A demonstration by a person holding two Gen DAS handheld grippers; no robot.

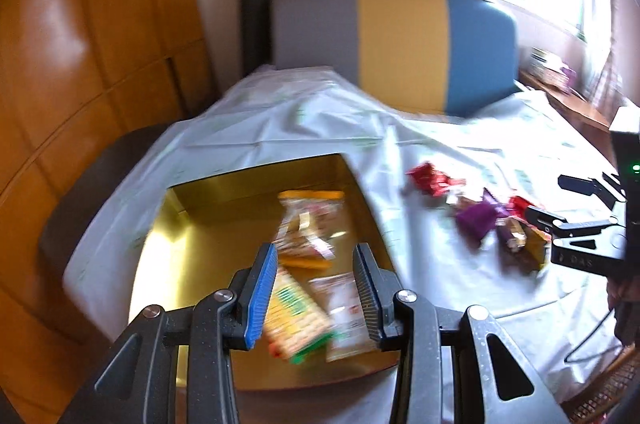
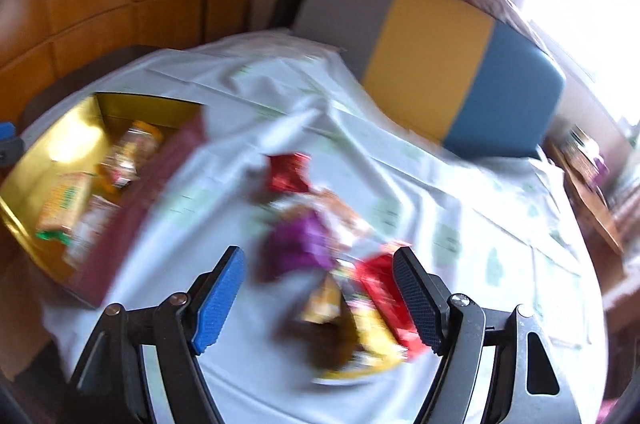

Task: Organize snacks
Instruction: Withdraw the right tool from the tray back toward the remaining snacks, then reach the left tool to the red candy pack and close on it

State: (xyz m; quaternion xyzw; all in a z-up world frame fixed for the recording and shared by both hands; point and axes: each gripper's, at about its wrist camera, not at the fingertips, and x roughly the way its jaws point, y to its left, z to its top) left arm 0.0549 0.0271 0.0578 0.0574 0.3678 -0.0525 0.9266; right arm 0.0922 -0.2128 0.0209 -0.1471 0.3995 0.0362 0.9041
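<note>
A gold box (image 1: 200,224) lies open on the white tablecloth and holds a few snack packets: an orange-edged one (image 1: 306,228), a yellow-green one (image 1: 296,316) and a white one (image 1: 344,308). My left gripper (image 1: 316,298) is open above the box with nothing between its fingers. A pile of loose snacks lies to the right: a red packet (image 2: 288,172), a purple one (image 2: 300,244), a red one (image 2: 384,292) and yellow ones (image 2: 372,340). My right gripper (image 2: 320,300) is open over this pile; it also shows in the left wrist view (image 1: 560,208). The box appears at left in the right wrist view (image 2: 64,144).
A grey, yellow and blue cushioned headboard (image 1: 400,40) stands behind the cloth. Wooden panelling (image 1: 80,64) is on the left. A wooden side table (image 2: 592,192) with small items is at the right by a bright window. A black cable (image 1: 588,340) hangs at the cloth's right edge.
</note>
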